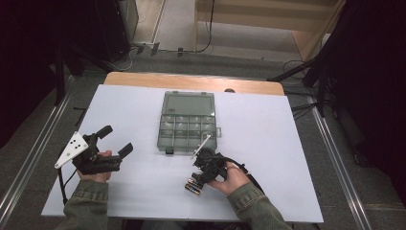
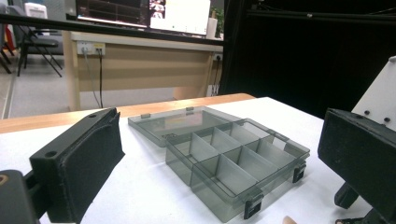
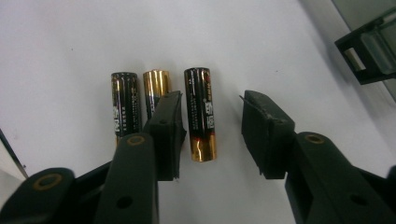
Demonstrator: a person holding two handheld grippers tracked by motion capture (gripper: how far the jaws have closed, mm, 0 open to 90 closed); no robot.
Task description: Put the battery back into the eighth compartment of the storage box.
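Three black-and-gold batteries lie side by side on the white table, near its front edge (image 1: 194, 187). In the right gripper view my right gripper (image 3: 212, 100) points down at them. Its jaws straddle the rightmost battery (image 3: 200, 112): the left pad sits against the battery's side and the right pad stands clear of it. The middle battery (image 3: 156, 84) and the left battery (image 3: 125, 102) lie outside the jaws. A hand holds that right gripper (image 1: 197, 178) low over the table. My left gripper (image 1: 115, 140) rests at the table's left with its jaws wide apart and nothing between them.
A smoky clear organizer box (image 1: 186, 125) lies open at the table's middle, its lid folded back and its compartments (image 2: 233, 158) empty. The white tabletop (image 1: 268, 124) has a wooden strip along its far edge. Dark stands and cables surround the table.
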